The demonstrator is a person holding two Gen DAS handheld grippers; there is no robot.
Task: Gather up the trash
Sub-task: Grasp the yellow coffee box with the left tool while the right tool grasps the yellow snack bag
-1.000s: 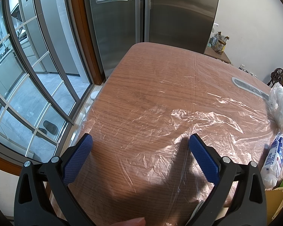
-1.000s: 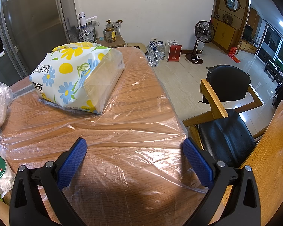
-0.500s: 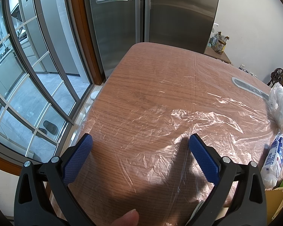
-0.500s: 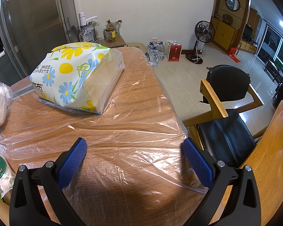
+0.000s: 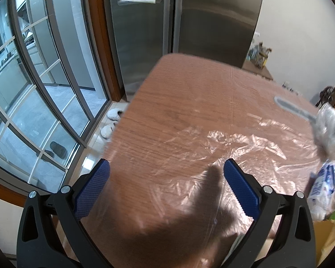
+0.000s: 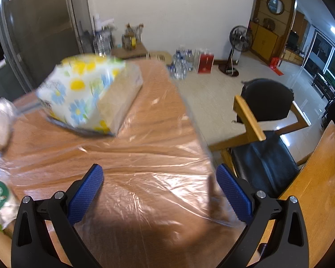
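While I hover both over the plastic-covered wooden table (image 5: 189, 111):
Left gripper (image 5: 166, 187): wide open, empty.
Right gripper (image 6: 159, 187): wide open, empty.

Each hand-held gripper is built from two matte black plastic arms, pierced by elongated triangular cut-outs and fastened with round silver screws. On the left hand-held gripper (image 5: 166, 187) and the right hand-held gripper (image 6: 159, 186) alike, the fingers (image 5: 240, 191) are faced with blue, finely knurled pads (image 6: 86, 195).
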